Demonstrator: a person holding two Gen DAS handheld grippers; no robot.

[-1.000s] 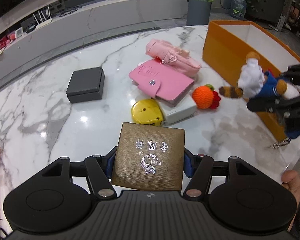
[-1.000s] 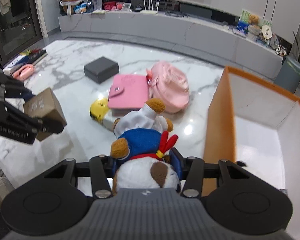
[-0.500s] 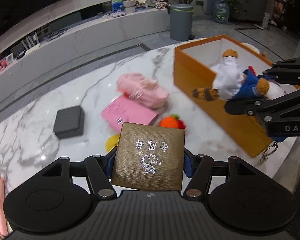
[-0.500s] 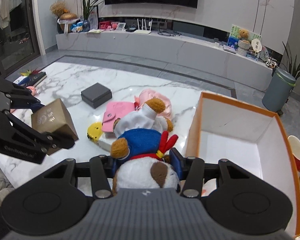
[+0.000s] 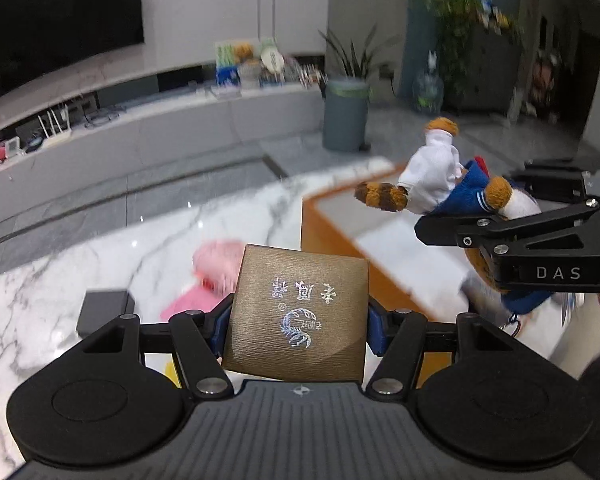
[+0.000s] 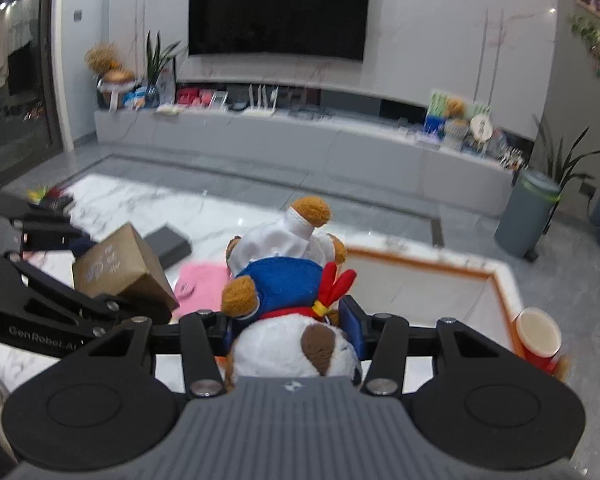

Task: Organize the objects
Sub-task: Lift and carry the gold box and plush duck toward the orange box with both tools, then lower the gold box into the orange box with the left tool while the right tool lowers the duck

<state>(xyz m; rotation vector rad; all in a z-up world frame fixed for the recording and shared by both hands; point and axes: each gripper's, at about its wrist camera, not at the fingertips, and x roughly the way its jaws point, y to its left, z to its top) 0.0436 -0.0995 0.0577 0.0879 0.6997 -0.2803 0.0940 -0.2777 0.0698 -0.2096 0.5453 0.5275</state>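
left gripper (image 5: 298, 326): clenched on one gold box (image 5: 300, 312). right gripper (image 6: 290, 330): grasping one plush dog (image 6: 288, 280). beyond both: one orange bin (image 6: 500, 280), ahead of right gripper. below, on one marble table (image 5: 100, 252): one black box (image 5: 102, 306), two pink items, blurred.

Table (image 5: 100, 248): in the foreground of both wrist views, with the floor and a long wall cabinet (image 6: 300, 144) behind it.
Open box (image 6: 420, 280): on the table's right part; a cup (image 6: 538, 336) stands just beside its right wall.
Small box (image 5: 300, 316): up off the table, left of the open box.
Stuffed toy (image 6: 288, 280): above the open box's left edge, right of the small box.
Flat case (image 6: 168, 242): on the table, behind the small box.
Wallet (image 6: 200, 284): on the table between small box and toy.
Bin (image 6: 526, 216): on the floor, behind and right of the open box.
Television (image 6: 278, 8): on the wall above the cabinet.
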